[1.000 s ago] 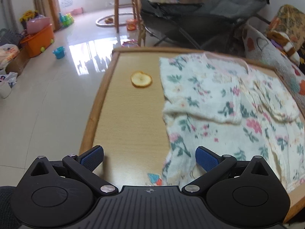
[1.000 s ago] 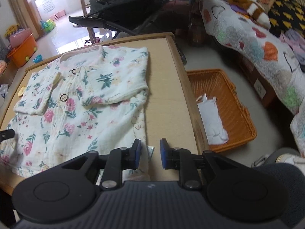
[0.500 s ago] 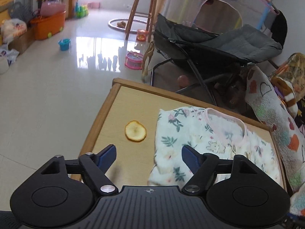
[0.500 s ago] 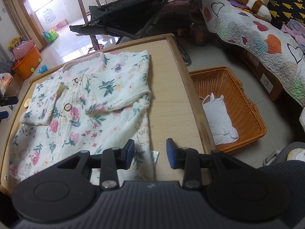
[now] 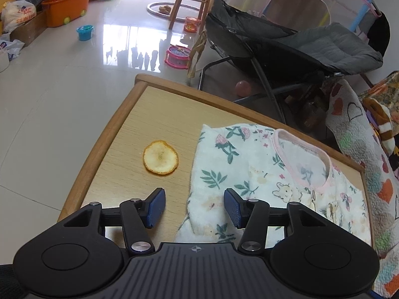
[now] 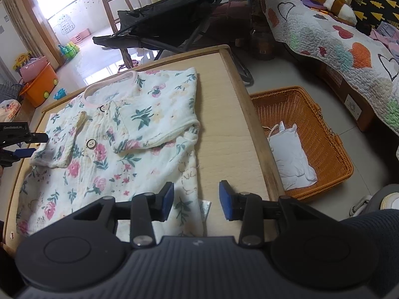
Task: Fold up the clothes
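Floral garment (image 6: 119, 134) between closing left claw (image 5: 194, 208) pads, ungripped.

One floral garment (image 6: 119, 134) with two visible dark buttons (image 6: 91, 143) lies on one wooden desk (image 6: 232, 114). One orange peel disc (image 5: 160, 157) lies on the desk. One wicker basket (image 6: 324, 129) on the floor holds one white cloth (image 6: 291, 159). Two tongs: left (image 5: 194, 208), right (image 6: 195, 200).
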Demonstrator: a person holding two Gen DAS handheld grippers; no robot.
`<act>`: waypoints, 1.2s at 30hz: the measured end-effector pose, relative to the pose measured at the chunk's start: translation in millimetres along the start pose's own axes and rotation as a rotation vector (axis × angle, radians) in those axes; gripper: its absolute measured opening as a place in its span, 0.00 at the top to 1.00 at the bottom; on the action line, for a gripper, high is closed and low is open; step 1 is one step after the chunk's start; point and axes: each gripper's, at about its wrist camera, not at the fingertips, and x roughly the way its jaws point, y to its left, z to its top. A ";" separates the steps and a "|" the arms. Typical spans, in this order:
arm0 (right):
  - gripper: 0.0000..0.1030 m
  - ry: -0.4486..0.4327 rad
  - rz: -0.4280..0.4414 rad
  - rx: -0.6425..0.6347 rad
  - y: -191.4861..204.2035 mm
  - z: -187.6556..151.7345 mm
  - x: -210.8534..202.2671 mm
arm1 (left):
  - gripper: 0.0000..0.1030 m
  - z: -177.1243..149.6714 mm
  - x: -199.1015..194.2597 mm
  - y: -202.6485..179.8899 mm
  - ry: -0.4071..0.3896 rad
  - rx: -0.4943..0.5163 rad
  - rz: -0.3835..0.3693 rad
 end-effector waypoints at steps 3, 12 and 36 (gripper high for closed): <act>0.59 -0.001 0.003 -0.001 0.5 -0.2 0.0 | 0.57 -0.6 -0.7 -3.8 -0.003 0.024 -0.008; 0.56 -0.002 0.006 -0.007 1.7 -0.4 0.0 | 0.85 -2.6 -3.0 -4.4 0.001 0.048 -0.016; 0.55 0.000 0.016 0.008 -0.2 1.4 0.2 | 0.91 -4.6 -42.8 -51.1 -0.088 0.169 -0.108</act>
